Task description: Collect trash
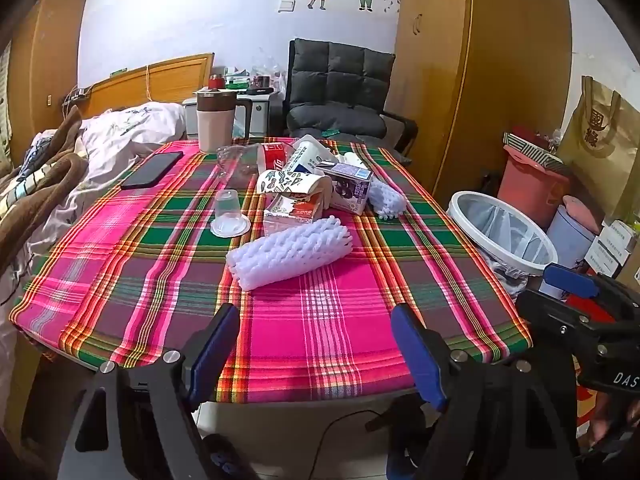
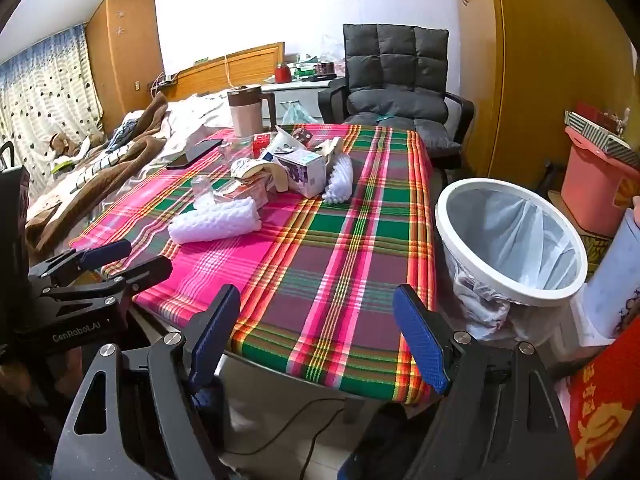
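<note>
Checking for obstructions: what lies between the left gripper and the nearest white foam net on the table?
Only bare plaid tablecloth separates the left gripper, jaws open, from the foam net; the left wrist view shows it.

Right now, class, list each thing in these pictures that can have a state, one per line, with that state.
left gripper: open, holding nothing
right gripper: open, holding nothing
trash bin: lined with a bag, tilted, looks empty
near foam net: lying on its side on the tablecloth
clear plastic cup: upside down
patterned paper cup: tipped over
purple carton: lying among the pile
phone: flat, screen dark
jug: upright, lid on
</note>
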The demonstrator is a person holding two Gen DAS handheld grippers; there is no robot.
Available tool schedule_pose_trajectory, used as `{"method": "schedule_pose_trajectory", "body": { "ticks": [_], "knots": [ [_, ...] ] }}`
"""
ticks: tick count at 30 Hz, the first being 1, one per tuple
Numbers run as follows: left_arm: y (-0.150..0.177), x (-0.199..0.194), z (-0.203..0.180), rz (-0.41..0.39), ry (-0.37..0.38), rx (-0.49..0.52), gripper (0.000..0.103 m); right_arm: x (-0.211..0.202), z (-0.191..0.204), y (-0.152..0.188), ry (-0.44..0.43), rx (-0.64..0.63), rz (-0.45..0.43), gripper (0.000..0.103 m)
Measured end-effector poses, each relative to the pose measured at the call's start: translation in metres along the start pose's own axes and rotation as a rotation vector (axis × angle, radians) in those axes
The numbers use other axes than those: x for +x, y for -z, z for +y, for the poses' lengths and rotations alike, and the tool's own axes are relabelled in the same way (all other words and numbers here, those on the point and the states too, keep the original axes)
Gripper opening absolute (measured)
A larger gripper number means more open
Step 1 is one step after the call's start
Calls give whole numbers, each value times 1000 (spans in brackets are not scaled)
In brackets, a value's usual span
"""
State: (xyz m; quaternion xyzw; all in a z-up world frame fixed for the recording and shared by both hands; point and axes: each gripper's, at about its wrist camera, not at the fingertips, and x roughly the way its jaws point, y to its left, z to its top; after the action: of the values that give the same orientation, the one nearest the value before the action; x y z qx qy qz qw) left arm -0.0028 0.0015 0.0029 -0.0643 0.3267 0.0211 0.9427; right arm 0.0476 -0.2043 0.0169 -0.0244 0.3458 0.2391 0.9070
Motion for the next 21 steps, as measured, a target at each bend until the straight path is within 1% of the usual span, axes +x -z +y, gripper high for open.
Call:
{"method": "schedule_pose_trajectory", "body": {
  "ticks": [21],
  "knots": [
    [-1,-2,1,0,0,-2,78,0,0,0,0,-4,0,80]
  ]
}}
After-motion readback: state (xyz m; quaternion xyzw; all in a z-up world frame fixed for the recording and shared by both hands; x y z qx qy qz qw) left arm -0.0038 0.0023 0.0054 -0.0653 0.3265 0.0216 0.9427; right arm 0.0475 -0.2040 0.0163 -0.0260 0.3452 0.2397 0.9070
